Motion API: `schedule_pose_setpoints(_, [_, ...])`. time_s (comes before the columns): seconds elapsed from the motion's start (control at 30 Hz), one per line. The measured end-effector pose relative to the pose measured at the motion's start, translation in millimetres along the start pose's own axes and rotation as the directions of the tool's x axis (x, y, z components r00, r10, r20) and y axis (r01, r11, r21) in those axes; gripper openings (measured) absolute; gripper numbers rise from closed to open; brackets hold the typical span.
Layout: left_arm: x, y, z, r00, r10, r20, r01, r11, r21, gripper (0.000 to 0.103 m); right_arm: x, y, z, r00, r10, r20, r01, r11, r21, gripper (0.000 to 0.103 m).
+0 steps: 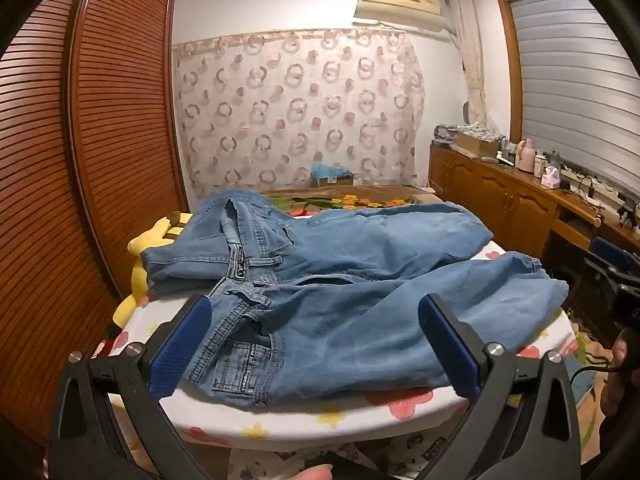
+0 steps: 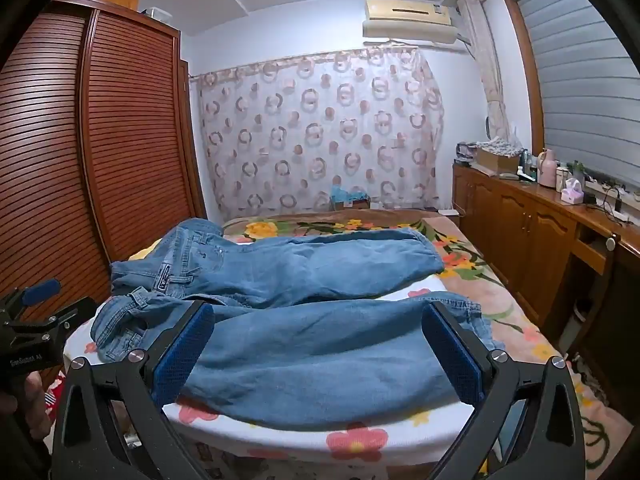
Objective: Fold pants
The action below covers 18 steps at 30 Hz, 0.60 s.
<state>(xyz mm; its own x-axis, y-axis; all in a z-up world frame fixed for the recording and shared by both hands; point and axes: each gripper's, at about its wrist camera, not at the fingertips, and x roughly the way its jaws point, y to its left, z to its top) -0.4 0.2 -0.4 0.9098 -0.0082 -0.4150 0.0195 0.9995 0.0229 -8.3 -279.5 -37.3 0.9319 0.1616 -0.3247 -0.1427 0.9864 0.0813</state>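
Blue jeans (image 1: pixel 340 280) lie spread on a white flower-print board (image 1: pixel 328 420), waist at the left, both legs running right. They also show in the right wrist view (image 2: pixel 304 344). My left gripper (image 1: pixel 316 320) is open, hovering just above the near waistband and pocket, holding nothing. My right gripper (image 2: pixel 316 328) is open, hovering above the near leg and empty. The left gripper also shows at the left edge of the right wrist view (image 2: pixel 36 320), the right gripper at the right edge of the left wrist view (image 1: pixel 616 280).
A bed with a flowered blanket (image 2: pixel 460 248) lies behind the board. A slatted wooden wardrobe (image 1: pixel 80 160) stands left. A wooden sideboard (image 2: pixel 540 220) with bottles and boxes runs along the right. A yellow plush toy (image 1: pixel 152 240) lies by the waist end.
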Motion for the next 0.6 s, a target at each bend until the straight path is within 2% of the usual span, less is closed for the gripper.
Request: schedule_pose_setpoints(0.6, [10.7, -1.6, 0.4, 1.000, 0.002, -0.014, -0.002, 1.000, 0.001, 0.103, -2.5, 1.1, 1.3, 1.000, -0.007, 0.003, 0.007, 1.000, -0.013, 0.103])
